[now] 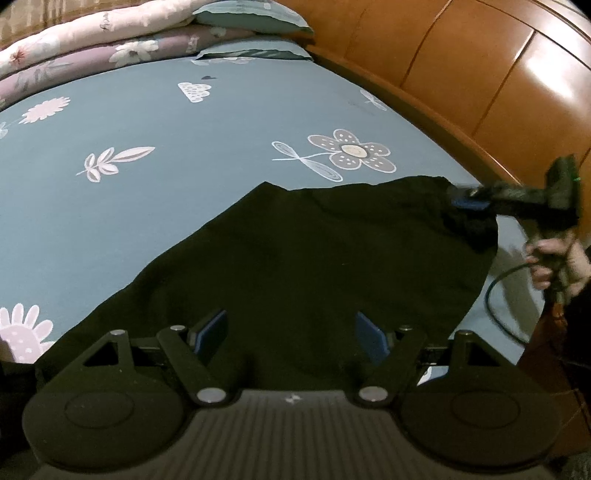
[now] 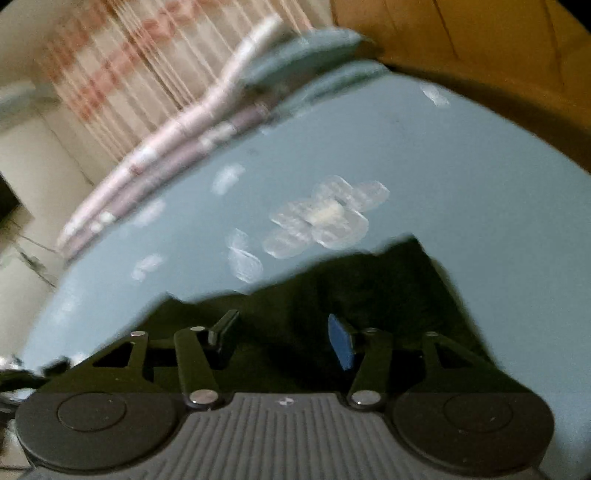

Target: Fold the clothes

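Left wrist view looks across a blue bed sheet [image 1: 184, 122] printed with flowers, where a black garment [image 1: 295, 258] lies spread from the centre down to 6 o'clock. The left gripper [image 1: 291, 332] hangs just over the near part of the cloth with its jaws spread wide and nothing between them, probably ready to take the near hem. At 3 o'clock the right gripper [image 1: 467, 199] reaches in sideways, held in a hand [image 1: 554, 262], its tips at the garment's far right corner. That corner looks bunched and lifted, so it seems to be the starting point of a fold, but this view does not show whether the tips are pinching it.

Right wrist view, badly blurred, shows that gripper's jaws standing well apart above the dark cloth, with no fabric visibly between them. My guess is that it is lining up on the corner rather than gripping it. A folded quilt [image 1: 92, 48] and pillows [image 1: 251, 18] are stacked at 11 to 12 o'clock, well clear of the garment, leaving open sheet for folding.
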`<state>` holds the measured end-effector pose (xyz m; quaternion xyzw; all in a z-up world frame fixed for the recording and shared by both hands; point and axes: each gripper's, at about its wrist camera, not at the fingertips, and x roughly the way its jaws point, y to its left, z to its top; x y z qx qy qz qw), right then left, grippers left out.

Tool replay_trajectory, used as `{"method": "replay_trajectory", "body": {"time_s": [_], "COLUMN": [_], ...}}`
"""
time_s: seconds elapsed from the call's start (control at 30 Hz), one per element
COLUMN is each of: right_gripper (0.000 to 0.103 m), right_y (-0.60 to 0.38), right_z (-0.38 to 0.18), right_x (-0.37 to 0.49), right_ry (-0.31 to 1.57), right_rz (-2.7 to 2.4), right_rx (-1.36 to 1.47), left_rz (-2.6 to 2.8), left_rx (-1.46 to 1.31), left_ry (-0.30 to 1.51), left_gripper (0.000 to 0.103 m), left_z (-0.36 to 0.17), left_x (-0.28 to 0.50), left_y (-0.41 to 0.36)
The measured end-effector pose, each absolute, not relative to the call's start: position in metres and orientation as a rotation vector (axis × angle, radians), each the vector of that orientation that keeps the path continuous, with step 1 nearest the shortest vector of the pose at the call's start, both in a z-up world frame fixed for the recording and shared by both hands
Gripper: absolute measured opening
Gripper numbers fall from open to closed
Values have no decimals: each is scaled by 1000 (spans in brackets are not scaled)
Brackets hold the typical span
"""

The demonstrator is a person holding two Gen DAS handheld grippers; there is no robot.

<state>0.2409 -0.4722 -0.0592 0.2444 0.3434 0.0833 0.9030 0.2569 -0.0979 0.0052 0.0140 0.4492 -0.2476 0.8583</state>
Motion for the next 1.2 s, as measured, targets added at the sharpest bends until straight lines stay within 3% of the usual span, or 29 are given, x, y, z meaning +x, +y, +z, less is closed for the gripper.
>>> {"method": "replay_trajectory", "body": {"time_s": [0.03, 0.07, 0.1, 0.17, 0.23, 0.3, 0.73, 0.77, 0.8, 0.83, 0.93, 0.97, 1.0, 1.07, 1.2], "right_gripper": [35, 9, 0, 0, 10, 37, 42, 49, 64, 68, 68, 63, 47, 25, 19], "right_y": [-480, -488, -496, -504, -502, -490, -456, -457, -459, -460, -460, -460, -459, -458, -470], "right_z": [-65, -69, -72, -68, -60, -50, -28, -25, -23, -23, -34, -38, -42, -48, -62], "right_x": [241, 240, 239, 237, 234, 226, 145, 139, 132, 128, 134, 137, 141, 149, 150], "right_ry": [698, 686, 679, 662, 648, 649, 709, 685, 663, 648, 664, 672, 677, 680, 669], "right_rz": [172, 167, 155, 129, 116, 122, 87, 48, 0, -44, -109, -128, -137, -126, -124], "right_rx": [509, 507, 503, 527, 531, 496, 492, 536, 584, 627, 691, 709, 718, 719, 786], "left_rz": [-518, -516, -514, -510, -506, -502, -526, -528, -530, -533, -542, -545, -548, -555, -550], "left_rx": [28, 27, 26, 23, 21, 19, 51, 48, 46, 44, 44, 44, 44, 45, 45], "left_ry": [944, 945, 946, 948, 950, 951, 977, 974, 971, 969, 962, 960, 957, 953, 951], "left_gripper": [76, 76, 76, 76, 76, 76, 76, 76, 76, 76, 76, 76, 76, 76, 77], "left_z": [5, 5, 4, 4, 3, 2, -11, -11, -11, -11, -10, -10, -10, -9, -9], "left_x": [257, 256, 256, 256, 255, 254, 250, 250, 249, 249, 247, 246, 245, 244, 240], "left_y": [-97, -96, -95, -94, -92, -90, -101, -101, -102, -103, -104, -105, -105, -106, -103]}}
